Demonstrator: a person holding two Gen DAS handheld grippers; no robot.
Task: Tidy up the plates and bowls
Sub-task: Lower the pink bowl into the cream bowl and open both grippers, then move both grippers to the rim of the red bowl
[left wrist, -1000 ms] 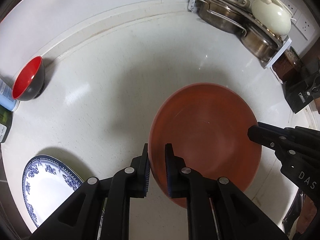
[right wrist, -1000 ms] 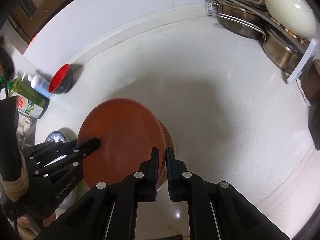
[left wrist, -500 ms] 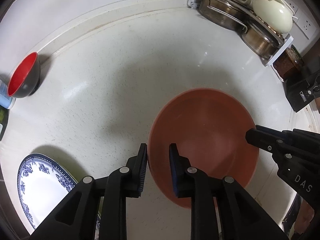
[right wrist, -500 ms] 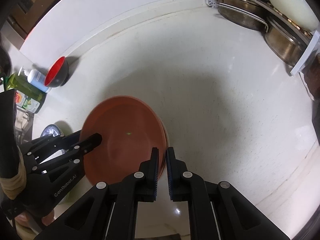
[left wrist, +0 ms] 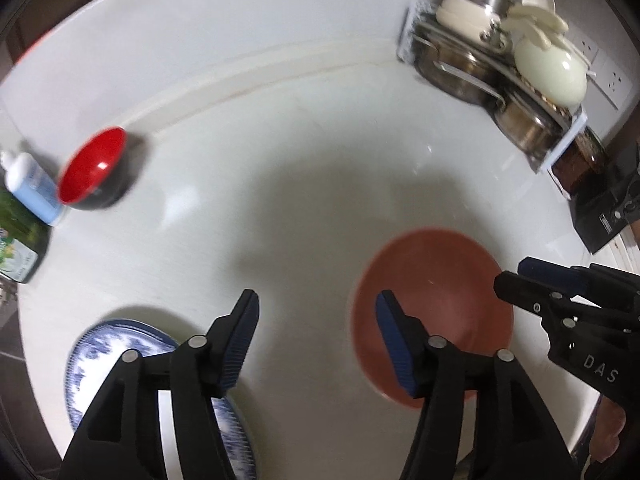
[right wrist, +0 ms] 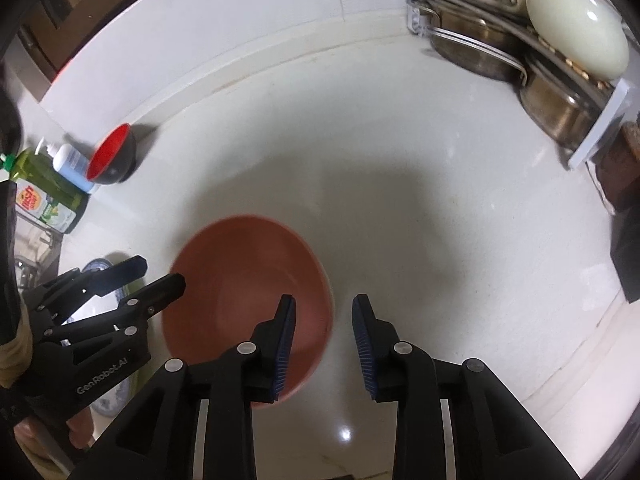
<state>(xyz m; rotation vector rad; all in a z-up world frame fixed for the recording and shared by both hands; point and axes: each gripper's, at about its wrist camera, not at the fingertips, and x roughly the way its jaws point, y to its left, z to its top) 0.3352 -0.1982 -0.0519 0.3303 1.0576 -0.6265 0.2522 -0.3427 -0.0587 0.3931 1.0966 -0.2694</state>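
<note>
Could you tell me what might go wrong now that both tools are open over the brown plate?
1. The right tool has just opened and its left finger hangs over the brown plate; lifting carelessly could clip the rim.
2. The left tool, jaws also just opened, sits between that plate and the blue plate; a sideways swing could knock either.
3. The red bowl stands against the bottles.

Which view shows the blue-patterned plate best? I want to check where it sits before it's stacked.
The left wrist view: the blue-patterned plate lies at lower left on the counter, partly behind the left tongs. The right wrist view shows only slivers of it behind those tongs.
</note>
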